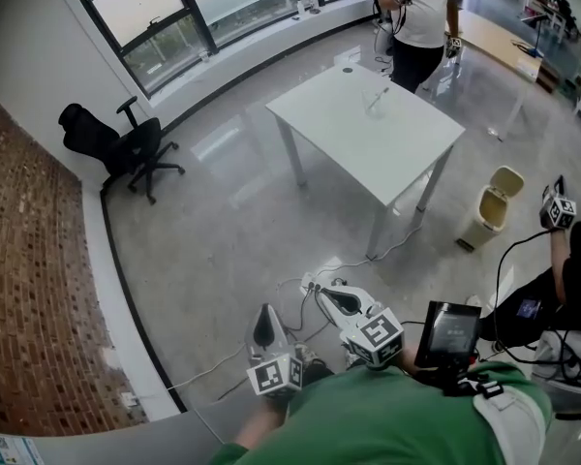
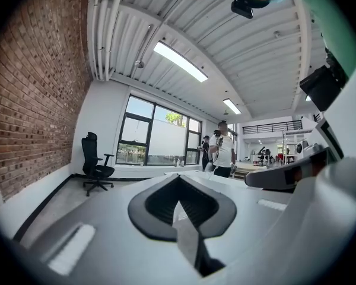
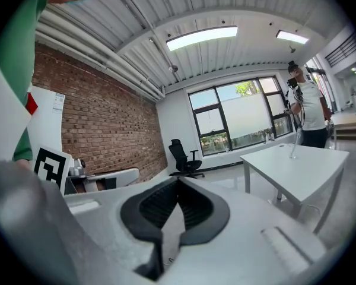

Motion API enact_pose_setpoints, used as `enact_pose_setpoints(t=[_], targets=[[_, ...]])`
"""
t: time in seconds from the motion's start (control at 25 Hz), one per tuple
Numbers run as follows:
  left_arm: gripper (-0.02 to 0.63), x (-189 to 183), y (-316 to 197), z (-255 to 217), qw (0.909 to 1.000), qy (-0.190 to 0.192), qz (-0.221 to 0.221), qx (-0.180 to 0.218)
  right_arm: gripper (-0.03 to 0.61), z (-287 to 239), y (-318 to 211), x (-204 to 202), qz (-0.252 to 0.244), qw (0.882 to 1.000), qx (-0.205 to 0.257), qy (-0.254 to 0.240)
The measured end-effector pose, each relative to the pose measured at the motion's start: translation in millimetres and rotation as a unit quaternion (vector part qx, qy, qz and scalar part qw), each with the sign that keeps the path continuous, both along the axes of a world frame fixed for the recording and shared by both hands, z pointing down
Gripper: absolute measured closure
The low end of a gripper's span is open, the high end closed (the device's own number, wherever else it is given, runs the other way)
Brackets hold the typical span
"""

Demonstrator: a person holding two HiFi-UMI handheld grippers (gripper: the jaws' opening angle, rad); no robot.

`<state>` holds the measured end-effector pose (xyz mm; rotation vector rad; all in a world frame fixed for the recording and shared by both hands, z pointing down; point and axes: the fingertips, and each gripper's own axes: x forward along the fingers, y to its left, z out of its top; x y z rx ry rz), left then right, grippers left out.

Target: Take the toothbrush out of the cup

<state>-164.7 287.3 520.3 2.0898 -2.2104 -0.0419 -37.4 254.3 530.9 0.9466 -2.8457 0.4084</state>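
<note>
Big room w/ brick wall (image 1: 29, 260), windows (image 1: 155, 8) and shiny floor (image 1: 223, 231). White surface (image 1: 387, 148) stands well apart from the person in green (image 1: 387, 424) who holds the tools. Near its far edge is a small upright thing, prob. the cup (image 1: 378, 99) w/ the toothbrush in it. It is too small to be sure. Left tool (image 1: 264, 310) and right tool (image 1: 327, 293) hang low over the floor near that person. Both are pressed together, nothing in them.

What could go wrong:
- Wires (image 1: 320, 281) lie on the floor just in front of the tools. A foot could catch on the way over.
- A 2nd person (image 1: 421, 13) stands just past the surface, near the cup, and could bump it or get in the way.
- A tool not spread in time may knock the cup over.
- The cup looks light. Pulling the toothbrush w/ no hold on the cup could tip it.

Also around: black chair (image 1: 126, 143) by the wall, bin (image 1: 494, 206) beside the surface. Neither blocks the way.
</note>
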Motion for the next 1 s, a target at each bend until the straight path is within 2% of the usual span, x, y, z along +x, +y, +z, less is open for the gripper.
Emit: enact_pose_setpoints(t=[0.32,0.68,1.0], targets=[[0.607,-43.3,-39.2,-11.1,0.9994,0.004,0.032,0.012,0.575,-13.4,-33.0,-47.9,0.020,1.000,0.017,0.003],[0.607,-106.3,-71.4,-2.5,0.9976,0.009,0.068,0.007,0.575,-9.1,-61.2,-121.1,0.042,0.999,0.018,-0.006],[0.607,-129.0,-99.2,1.7,0.9964,0.024,0.081,0.003,0.575,-5.4,-84.4,-146.3,0.049,0.999,0.008,0.009]])
